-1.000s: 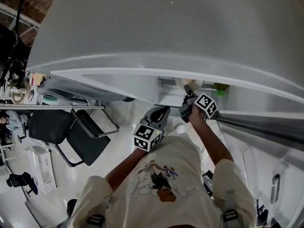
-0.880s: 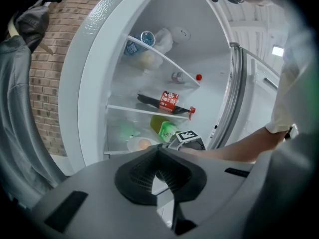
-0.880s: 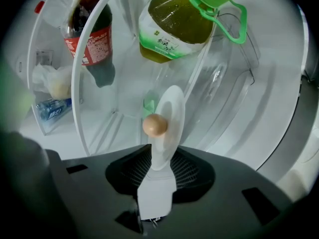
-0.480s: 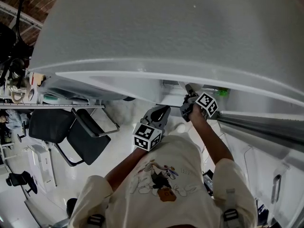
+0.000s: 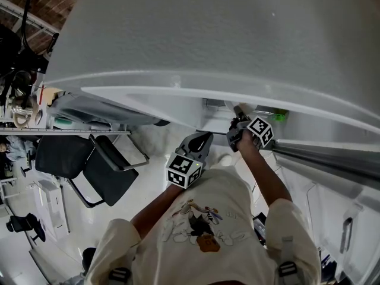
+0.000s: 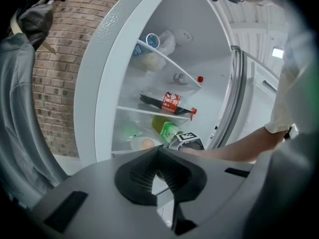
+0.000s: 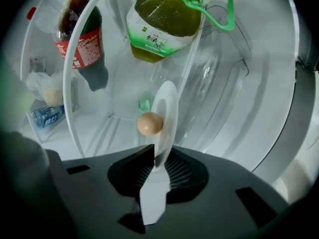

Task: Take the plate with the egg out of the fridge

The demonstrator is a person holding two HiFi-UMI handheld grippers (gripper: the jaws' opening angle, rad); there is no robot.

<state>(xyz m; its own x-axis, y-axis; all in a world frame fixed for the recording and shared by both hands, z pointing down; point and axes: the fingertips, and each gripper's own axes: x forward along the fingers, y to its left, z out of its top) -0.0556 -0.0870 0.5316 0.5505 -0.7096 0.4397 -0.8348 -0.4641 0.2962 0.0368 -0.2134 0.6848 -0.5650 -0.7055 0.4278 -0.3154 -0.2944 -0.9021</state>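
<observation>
Standing open, fridge [image 6: 107, 59], with plate [image 7: 167, 118] low inside it. Seen edge-on from the right gripper view, flat face turned sideways, long axis running straight away from right gripper [image 7: 158, 159], near rim clenched between its jaws. Lying just beyond in the same compartment, green bottle [image 7: 167, 21]; across the shelf, cola bottle [image 7: 79, 39]. Sitting mid-plate, egg [image 7: 149, 124]. Held back outside, left gripper [image 6: 158, 156], jaws together on nothing. From the head view, plate barely discernible under fridge top.
</observation>
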